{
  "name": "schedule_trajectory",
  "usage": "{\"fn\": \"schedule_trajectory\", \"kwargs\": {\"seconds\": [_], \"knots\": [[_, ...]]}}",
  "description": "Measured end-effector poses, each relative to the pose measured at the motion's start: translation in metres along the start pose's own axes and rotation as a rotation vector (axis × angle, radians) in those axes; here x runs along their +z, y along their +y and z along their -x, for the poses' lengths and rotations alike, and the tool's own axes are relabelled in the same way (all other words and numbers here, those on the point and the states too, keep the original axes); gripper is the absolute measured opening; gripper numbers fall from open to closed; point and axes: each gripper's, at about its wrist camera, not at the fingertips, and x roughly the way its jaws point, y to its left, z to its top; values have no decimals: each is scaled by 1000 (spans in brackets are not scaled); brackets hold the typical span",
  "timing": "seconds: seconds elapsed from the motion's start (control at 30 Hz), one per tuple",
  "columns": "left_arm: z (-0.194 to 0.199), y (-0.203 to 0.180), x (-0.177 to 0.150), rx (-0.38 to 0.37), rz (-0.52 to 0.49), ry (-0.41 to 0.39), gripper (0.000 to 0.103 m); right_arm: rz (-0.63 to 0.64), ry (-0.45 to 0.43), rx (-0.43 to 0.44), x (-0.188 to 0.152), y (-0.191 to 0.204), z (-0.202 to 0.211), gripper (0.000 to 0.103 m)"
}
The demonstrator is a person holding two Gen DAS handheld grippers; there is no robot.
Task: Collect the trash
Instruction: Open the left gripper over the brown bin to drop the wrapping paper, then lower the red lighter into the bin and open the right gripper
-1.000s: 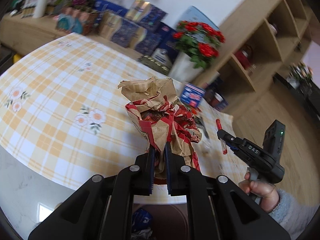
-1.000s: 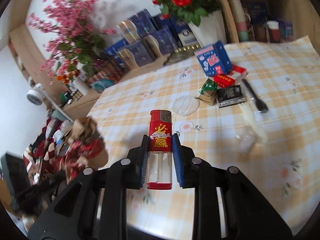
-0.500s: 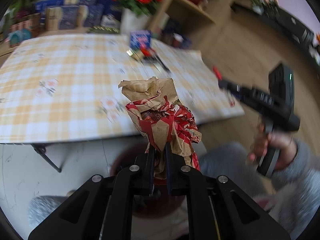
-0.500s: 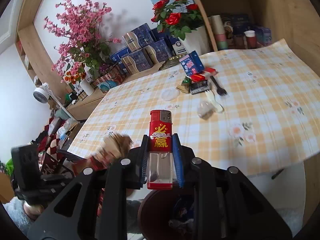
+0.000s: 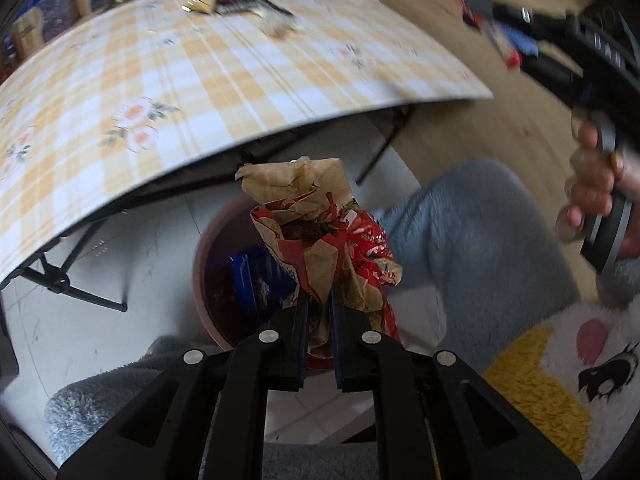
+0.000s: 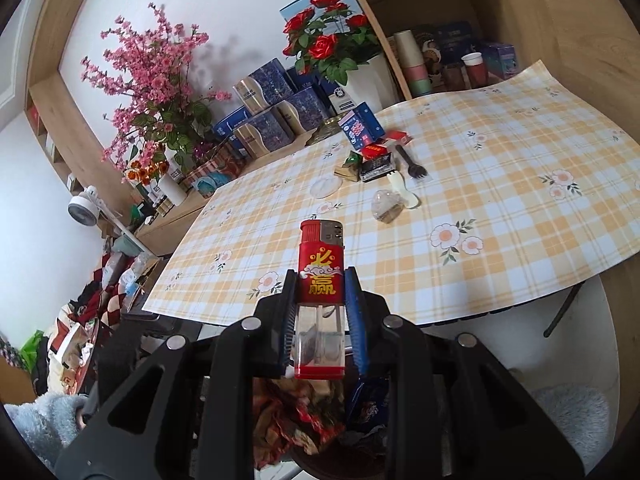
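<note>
My left gripper [image 5: 319, 304] points steeply down and is shut on a crumpled red-and-brown paper wrapper [image 5: 320, 236]. It hangs over a round brown bin [image 5: 208, 268] on the floor beside the table, with a blue packet [image 5: 256, 280] inside. My right gripper [image 6: 321, 280] is shut on a red lighter [image 6: 322, 268] with a clear lower body, held above the bin past the table edge. In the left wrist view the right gripper [image 5: 490, 24] shows blurred at the upper right, held by a hand [image 5: 592, 184]. The wrapper [image 6: 288, 420] and blue packet [image 6: 366, 400] lie below it.
The checked yellow tablecloth [image 6: 500, 240] carries a blue box [image 6: 360, 128], a black packet [image 6: 376, 168], a black fork [image 6: 412, 160], a clear lid [image 6: 324, 188] and a crumpled clear plastic piece [image 6: 386, 206]. Folding table legs [image 5: 84, 296] stand near the bin. Shelves and flower vases line the far wall.
The left gripper swung off the table and tipped down over the bin, still holding the wrapper. The right gripper drew back from the table to above the bin, keeping the lighter.
</note>
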Motion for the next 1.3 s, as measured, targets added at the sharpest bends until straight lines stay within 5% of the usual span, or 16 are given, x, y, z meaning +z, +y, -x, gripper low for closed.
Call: {"fn": "schedule_trajectory", "kwargs": {"seconds": [0.43, 0.67, 0.77, 0.83, 0.93, 1.3], "knots": [[-70, 5, 10, 37, -28, 236, 11, -59, 27, -13, -10, -21, -6, 26], [-97, 10, 19, 57, -27, 285, 13, -78, 49, -25, -15, -30, -9, 26], [-100, 11, 23, 47, -19, 259, 23, -91, 53, -30, -16, -34, -10, 26], [-97, 10, 25, 51, -9, 234, 53, -98, 57, -32, -17, -36, -12, 26], [-83, 9, 28, 56, -4, 172, 64, -102, 65, -34, -18, -38, -14, 26], [20, 41, 21, 134, 131, -171, 84, -92, 206, -25, -52, -33, -47, 26]]}}
